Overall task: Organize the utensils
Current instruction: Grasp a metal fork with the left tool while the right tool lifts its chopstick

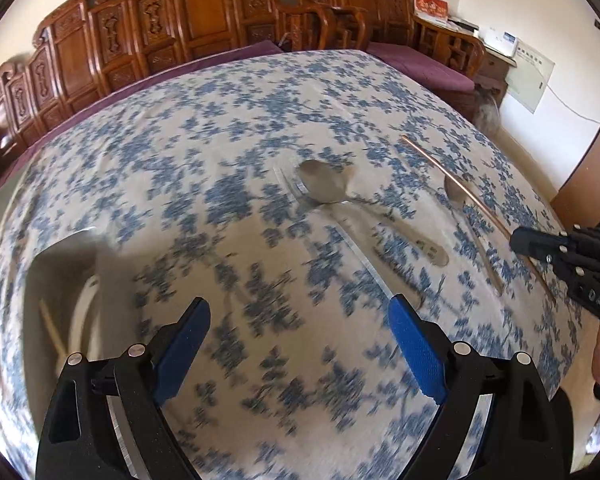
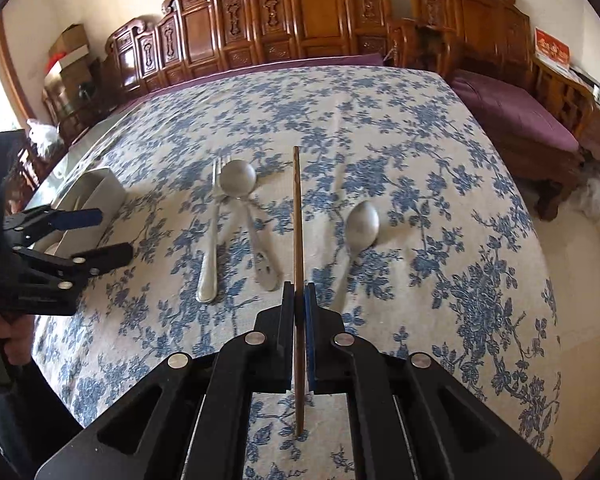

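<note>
My right gripper [image 2: 299, 292] is shut on a brown chopstick [image 2: 298, 216] that points away from me above the table; both also show in the left wrist view, gripper [image 1: 518, 242] and chopstick [image 1: 456, 178]. My left gripper [image 1: 300, 312] is open and empty above the cloth; it also shows in the right wrist view [image 2: 116, 236]. A fork [image 2: 212, 236] and a large spoon [image 2: 240, 178] lie side by side, with a second spoon [image 2: 362, 222] to the right. The big spoon [image 1: 326, 182] and the smaller spoon [image 1: 458, 194] also show in the left wrist view, blurred.
A white utensil holder [image 2: 100, 196] stands at the table's left edge, close to my left gripper; in the left wrist view the holder [image 1: 66, 264] contains a pale stick. A blue floral tablecloth [image 2: 380, 128] covers the table. Carved wooden benches [image 2: 320, 12] stand behind.
</note>
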`<action>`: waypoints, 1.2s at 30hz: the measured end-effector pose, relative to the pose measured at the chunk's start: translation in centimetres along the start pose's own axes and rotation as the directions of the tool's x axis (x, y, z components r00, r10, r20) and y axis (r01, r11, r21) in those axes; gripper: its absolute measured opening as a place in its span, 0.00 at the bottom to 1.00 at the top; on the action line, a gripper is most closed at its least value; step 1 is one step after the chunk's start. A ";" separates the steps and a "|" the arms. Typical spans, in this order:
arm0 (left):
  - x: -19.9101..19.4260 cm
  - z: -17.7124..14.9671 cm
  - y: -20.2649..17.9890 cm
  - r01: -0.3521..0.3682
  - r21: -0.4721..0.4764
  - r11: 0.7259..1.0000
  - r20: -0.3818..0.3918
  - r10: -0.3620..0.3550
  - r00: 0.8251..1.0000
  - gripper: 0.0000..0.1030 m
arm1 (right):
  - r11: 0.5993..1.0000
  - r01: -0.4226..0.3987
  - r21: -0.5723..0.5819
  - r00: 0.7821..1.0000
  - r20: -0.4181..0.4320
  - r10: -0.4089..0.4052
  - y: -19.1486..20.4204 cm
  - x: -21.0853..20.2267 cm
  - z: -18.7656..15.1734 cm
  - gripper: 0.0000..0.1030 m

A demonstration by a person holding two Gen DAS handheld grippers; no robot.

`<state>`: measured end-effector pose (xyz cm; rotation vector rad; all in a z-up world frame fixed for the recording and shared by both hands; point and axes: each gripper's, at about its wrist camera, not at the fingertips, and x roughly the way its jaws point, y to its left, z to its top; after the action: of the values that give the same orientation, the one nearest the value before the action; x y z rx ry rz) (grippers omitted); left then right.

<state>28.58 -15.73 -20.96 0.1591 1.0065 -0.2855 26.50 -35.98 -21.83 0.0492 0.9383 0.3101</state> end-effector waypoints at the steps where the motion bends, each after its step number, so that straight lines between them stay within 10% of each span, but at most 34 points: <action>1: 0.8 0.5 -0.4 0.005 -0.003 1.000 -0.010 -0.005 1.000 0.84 | 1.000 -0.001 0.009 1.000 -0.001 0.001 -0.3 0.0 -0.1 0.06; 11: 5.6 3.2 -2.1 -0.014 0.001 1.000 -0.044 0.014 0.999 0.66 | 0.999 0.015 0.048 1.000 -0.018 -0.014 -1.3 0.8 -0.3 0.06; 21: 7.8 4.1 -2.3 -0.020 -0.022 1.000 -0.076 0.018 0.997 0.16 | 0.997 0.000 0.072 1.000 0.004 0.000 -1.5 0.1 0.0 0.06; 36: 5.4 2.8 0.7 -0.101 -0.010 0.995 -0.103 0.100 0.990 0.06 | 0.998 -0.025 0.051 1.000 0.010 0.025 0.0 -0.2 0.3 0.06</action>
<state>33.72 -16.67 -24.05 0.2118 1.0985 -0.1792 26.64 -36.01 -21.46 0.1090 0.9363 0.3089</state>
